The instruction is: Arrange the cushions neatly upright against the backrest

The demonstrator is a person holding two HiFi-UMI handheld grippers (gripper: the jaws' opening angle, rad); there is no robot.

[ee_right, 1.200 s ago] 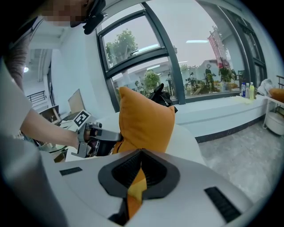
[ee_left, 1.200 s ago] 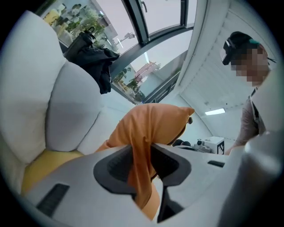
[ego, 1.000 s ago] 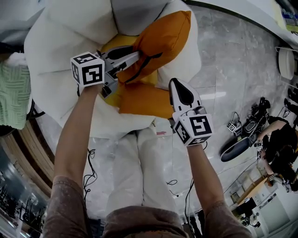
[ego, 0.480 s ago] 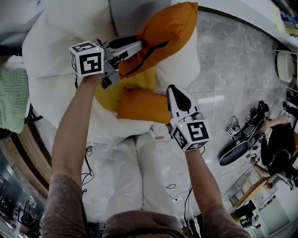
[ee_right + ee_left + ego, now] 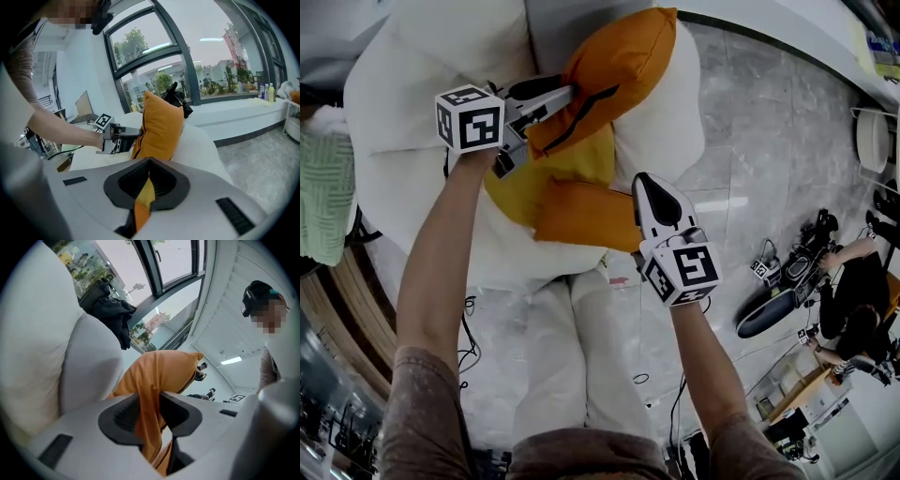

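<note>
Cushion one, the orange top cushion (image 5: 614,66), hangs from your left gripper (image 5: 551,101), pinched by a fold of fabric at its lower edge. Those jaws are narrow and easing open a touch with the fabric between them, so firm up before it slips. The cushion is raised over the sofa, leaning toward the white backrest (image 5: 89,362) but, as I judge it, not yet seated. Bring its bottom edge down onto the seat first, then tip its face flat against the backrest. Let go only once it stands on its own. From the left gripper it rises up and away, far corner highest.

Your right gripper (image 5: 645,186) is clamped nearly closed on the right edge of the lower cushion (image 5: 581,214), with yellow and orange cloth showing between its jaws. That one lies flat, just beside the yellow cushion (image 5: 558,169) and below the raised one. Hold it quiet until the left side is done, then stand it alongside.
</note>
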